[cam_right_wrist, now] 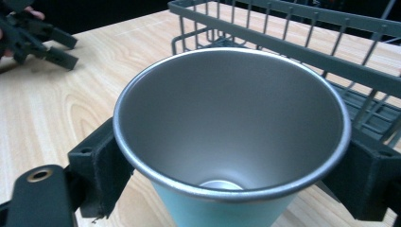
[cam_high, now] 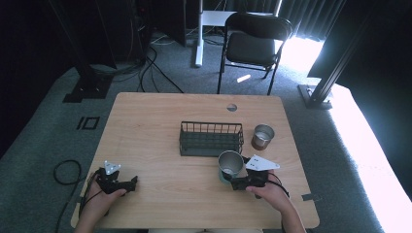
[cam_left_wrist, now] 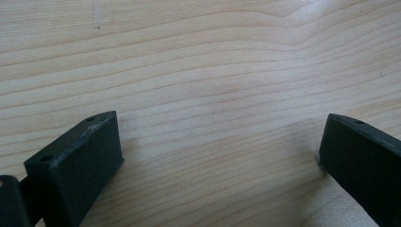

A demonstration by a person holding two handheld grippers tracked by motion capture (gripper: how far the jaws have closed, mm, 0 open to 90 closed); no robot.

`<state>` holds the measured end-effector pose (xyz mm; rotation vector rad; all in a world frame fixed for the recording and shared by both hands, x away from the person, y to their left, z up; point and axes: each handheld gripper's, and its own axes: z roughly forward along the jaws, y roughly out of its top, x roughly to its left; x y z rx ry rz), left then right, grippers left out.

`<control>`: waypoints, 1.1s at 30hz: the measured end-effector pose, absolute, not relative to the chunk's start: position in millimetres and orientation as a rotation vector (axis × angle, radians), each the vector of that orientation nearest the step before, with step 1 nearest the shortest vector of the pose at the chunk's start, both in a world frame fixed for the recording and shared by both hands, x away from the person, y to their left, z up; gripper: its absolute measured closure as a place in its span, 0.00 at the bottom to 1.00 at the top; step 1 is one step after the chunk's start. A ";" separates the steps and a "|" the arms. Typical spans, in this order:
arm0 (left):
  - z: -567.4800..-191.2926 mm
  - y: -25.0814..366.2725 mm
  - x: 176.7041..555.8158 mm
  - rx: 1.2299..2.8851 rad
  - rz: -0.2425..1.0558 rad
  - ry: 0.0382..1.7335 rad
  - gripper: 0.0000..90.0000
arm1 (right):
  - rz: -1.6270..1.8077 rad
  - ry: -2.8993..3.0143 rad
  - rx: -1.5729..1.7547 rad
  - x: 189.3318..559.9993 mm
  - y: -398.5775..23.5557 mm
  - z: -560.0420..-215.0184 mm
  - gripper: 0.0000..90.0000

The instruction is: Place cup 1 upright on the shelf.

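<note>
From the high view, the light wooden desk [cam_high: 160, 141] carried a dark wire rectangular basket [cam_high: 211, 138] near its middle, a second metal cup with a brownish body [cam_high: 262, 136] just to the basket's right, and a pale blue steel-lined tapered cup [cam_high: 230, 165] in front of the basket's right end. The right tool [cam_high: 236, 183] was clenched on that blue cup from the person's side, the cup standing upright, near the basket but apart from it. The left tool [cam_high: 132, 182] lay low over bare desk at the near left, well apart from all the wares. In the left gripper view, the left tool [cam_left_wrist: 217, 142] stood released, its jaws spread wide with nothing but wood grain between them. In the right gripper view, the blue cup [cam_right_wrist: 231, 137] sat between the jaws of the right tool [cam_right_wrist: 231, 184], one pad pressed to each side of its wall just beneath the rolled rim, with the wire basket [cam_right_wrist: 302, 52] close behind it. In my judgement the cup is light, rigid and empty, with a smooth wall that could slip, and the taper favours a hold high up under the rim, as taken here, kept upright.
</note>
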<state>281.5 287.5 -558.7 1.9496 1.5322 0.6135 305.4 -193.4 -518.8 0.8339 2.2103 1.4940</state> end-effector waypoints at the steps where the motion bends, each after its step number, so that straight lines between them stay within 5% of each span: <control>1: -558.7 287.5 281.5 1.949 0.614 1.532 0.01 | 1.489 2.209 0.837 305.6 -193.2 -518.6 0.14; 33: -558.8 287.5 281.6 1.950 0.614 1.531 0.01 | 1.562 2.152 0.790 315.5 -183.8 -462.8 0.14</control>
